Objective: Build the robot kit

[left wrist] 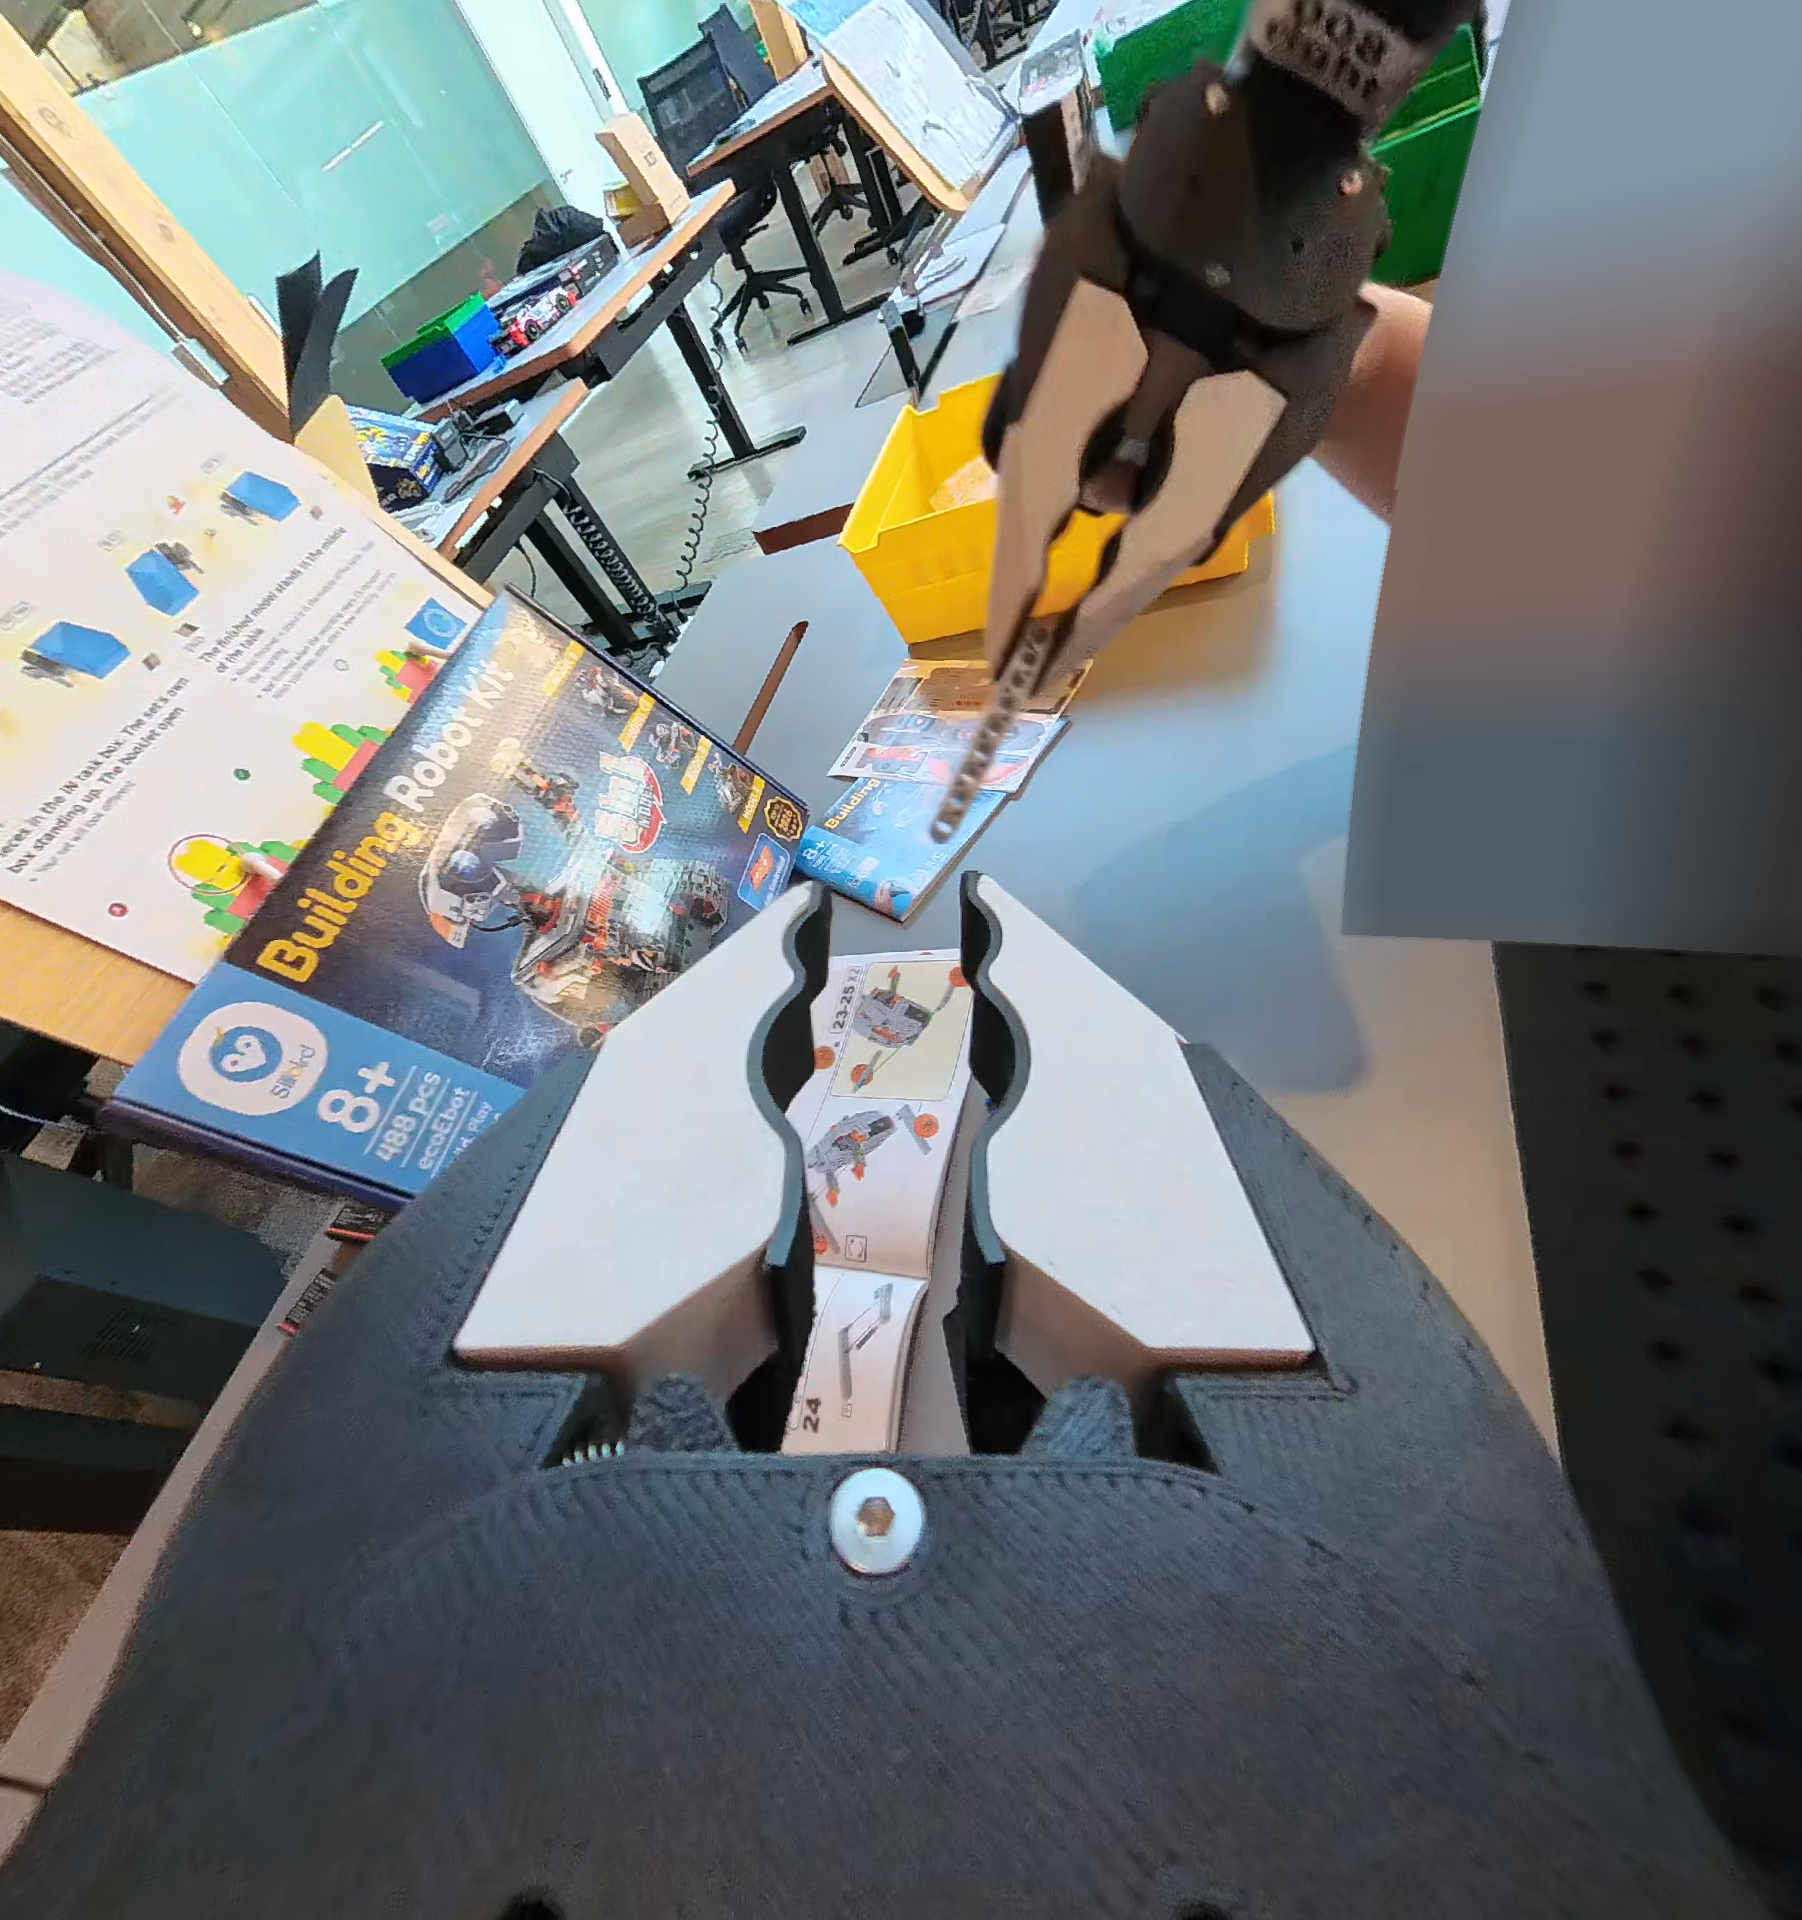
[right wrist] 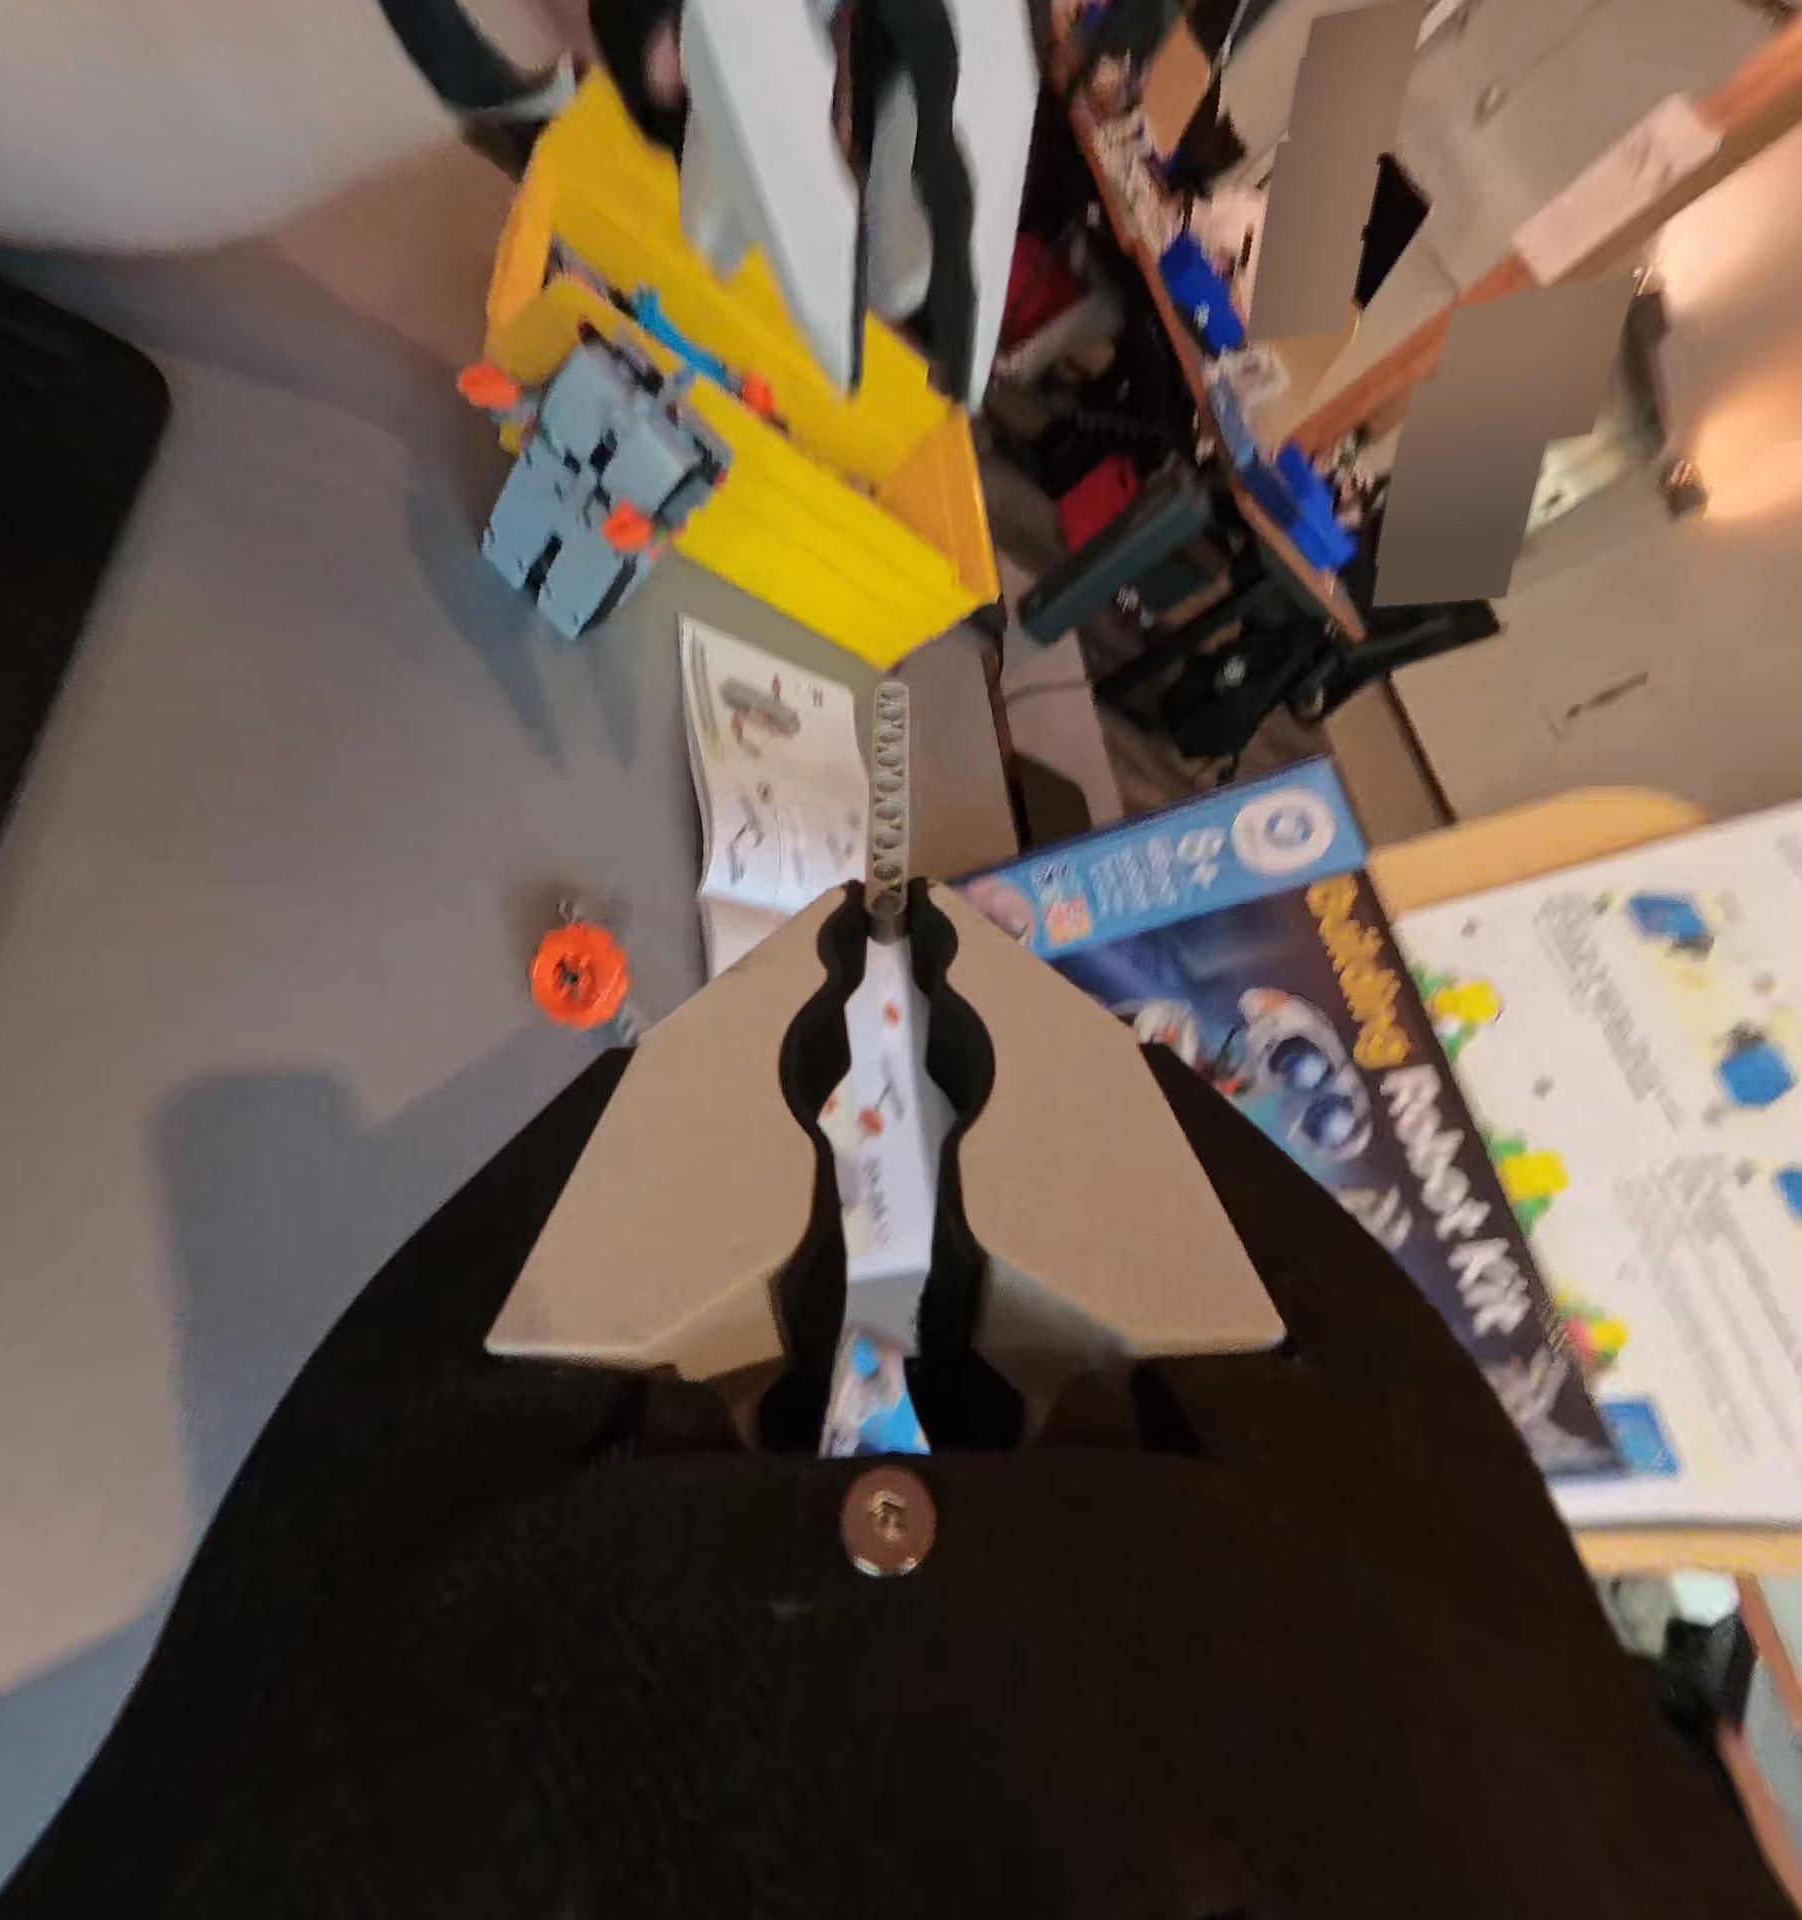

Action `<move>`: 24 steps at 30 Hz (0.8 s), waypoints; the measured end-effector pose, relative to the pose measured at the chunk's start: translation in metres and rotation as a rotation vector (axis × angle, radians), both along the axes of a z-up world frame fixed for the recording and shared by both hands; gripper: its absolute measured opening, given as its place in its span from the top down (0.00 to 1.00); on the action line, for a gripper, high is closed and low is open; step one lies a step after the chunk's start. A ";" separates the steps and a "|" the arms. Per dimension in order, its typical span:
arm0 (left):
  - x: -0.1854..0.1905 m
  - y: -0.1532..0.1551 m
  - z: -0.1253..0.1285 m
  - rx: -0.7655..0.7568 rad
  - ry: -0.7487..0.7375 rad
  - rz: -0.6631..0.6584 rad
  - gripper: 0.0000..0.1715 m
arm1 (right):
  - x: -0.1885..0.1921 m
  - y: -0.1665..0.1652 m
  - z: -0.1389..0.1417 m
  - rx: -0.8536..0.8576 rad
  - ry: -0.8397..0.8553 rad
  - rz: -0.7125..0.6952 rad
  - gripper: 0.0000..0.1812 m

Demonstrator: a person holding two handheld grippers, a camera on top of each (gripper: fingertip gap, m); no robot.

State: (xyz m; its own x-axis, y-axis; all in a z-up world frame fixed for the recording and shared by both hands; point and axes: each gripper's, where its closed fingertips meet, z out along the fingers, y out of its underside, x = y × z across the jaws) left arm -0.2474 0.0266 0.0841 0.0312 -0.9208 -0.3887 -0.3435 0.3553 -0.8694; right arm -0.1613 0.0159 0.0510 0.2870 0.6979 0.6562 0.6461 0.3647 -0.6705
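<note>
In the left wrist view, from left to right: a white printed instruction sheet (left wrist: 97, 623) lies on a wooden board at 9 o'clock. Beside it leans a dark blue cardboard kit box (left wrist: 481, 883) that bears a logo, large letters and pictures of robots. The left gripper (left wrist: 897, 904) hovers in the centre with its 2 fingers apart and nothing between them. Under it an open white instruction booklet (left wrist: 876, 1091) rests on the grey table (left wrist: 1188, 779). At 1 o'clock a yellow plastic bin (left wrist: 928, 561) stands, and in front of it the right gripper (left wrist: 1032, 634) hangs above the table. In the right wrist view, which is blurred, an orange round wheel piece (right wrist: 578, 977) lies at 9 o'clock. A grey-blue brick model with orange pins (right wrist: 606, 488) touches the bin at 11 o'clock. In the centre the right gripper's fingers are pressed on 1 end of a long grey perforated plastic beam (right wrist: 889, 790), which points to 12 o'clock over the booklet. The box and the sheet are at 3 o'clock.
</note>
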 end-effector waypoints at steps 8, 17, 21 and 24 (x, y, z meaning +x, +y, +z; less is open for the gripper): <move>-0.021 -0.002 0.020 -0.052 -0.053 -0.007 0.87 | 0.097 -0.037 -0.135 -0.515 0.243 -0.219 0.97; -0.046 -0.008 0.035 0.011 -0.066 0.048 0.87 | 0.118 -0.028 -0.199 -0.792 0.226 -0.243 0.97; -0.054 -0.014 0.044 0.018 -0.099 0.033 0.87 | 0.122 -0.027 -0.208 -0.816 0.205 -0.237 0.97; -0.058 -0.012 0.047 0.007 -0.116 0.032 0.87 | 0.124 -0.026 -0.215 -0.813 0.167 -0.239 0.96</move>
